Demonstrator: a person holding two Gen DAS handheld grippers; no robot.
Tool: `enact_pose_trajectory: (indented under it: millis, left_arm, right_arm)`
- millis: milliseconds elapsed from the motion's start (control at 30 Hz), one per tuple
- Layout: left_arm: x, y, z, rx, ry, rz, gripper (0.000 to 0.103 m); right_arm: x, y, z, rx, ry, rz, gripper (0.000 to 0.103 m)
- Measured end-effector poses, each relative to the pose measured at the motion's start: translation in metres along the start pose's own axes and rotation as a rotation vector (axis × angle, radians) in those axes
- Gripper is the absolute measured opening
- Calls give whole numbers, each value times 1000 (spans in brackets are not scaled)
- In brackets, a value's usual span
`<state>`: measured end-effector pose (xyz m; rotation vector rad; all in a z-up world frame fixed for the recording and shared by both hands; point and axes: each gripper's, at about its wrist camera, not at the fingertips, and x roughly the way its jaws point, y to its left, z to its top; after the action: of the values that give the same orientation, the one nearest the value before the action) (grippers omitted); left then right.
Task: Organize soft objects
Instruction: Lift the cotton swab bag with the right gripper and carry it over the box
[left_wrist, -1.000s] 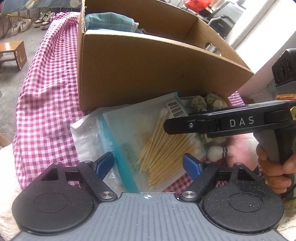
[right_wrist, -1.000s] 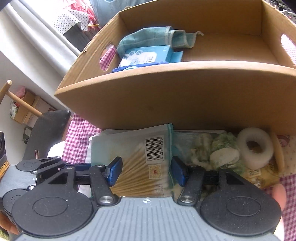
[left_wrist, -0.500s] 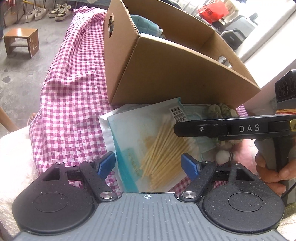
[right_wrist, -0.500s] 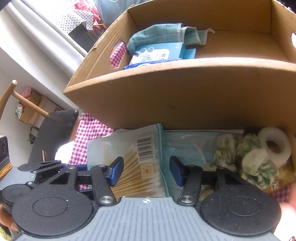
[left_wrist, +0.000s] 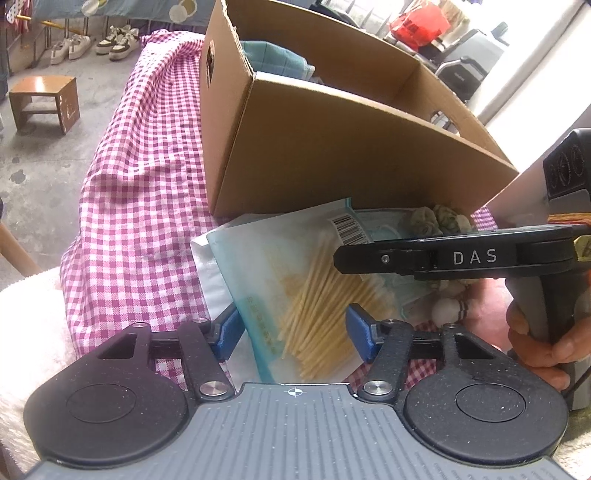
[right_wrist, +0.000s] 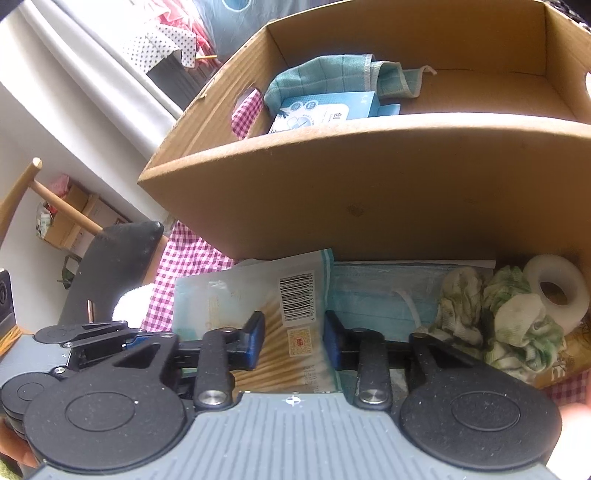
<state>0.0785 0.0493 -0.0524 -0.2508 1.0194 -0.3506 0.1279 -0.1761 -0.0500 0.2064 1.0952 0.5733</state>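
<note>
Clear plastic with a pale blue edge makes up the swab packet (left_wrist: 295, 280): we see a sheaf of wooden cotton swabs through it and a barcode label near its far corner. It lies flat on the worktop's pink-checked cloth (left_wrist: 140, 206), just ahead of both sets of tongs and in front of the cardboard box (left_wrist: 332, 158).

Our left tongs (left_wrist: 291, 332) stand about half open and are closing, with the packet's near end between the blue fingers (left_wrist: 360, 332); we cannot tell whether they press on it. Our right tongs (right_wrist: 294, 341) are narrower and also closing, straddling the barcode end of the packet, pads not visibly touching it.

To the right of the right tongs lie a blue face mask (right_wrist: 373, 295), balled green-white socks (right_wrist: 509, 317) and a white tape roll (right_wrist: 557, 295).
</note>
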Motion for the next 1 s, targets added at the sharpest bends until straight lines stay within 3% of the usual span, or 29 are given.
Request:
enact_pose_trajectory:
  millis: [200,600,733,1000]
  left_arm:
    - [-14,-6,3,21,-48,3,50]
    - [-50,-27,18,92,-172,8,50]
    - [-65,-40,32,136,-224,-27,46]
    - [-69,-70,67,218,-296,-50,38]
  right_arm:
    - [-14,0,-2,20,-44,32,27]
    - [-63,14,0,-9,-188,87,25]
    - [-87,18,11,-21,-249,138,23]
    - [-117,8,32,-35,-348,141,21]
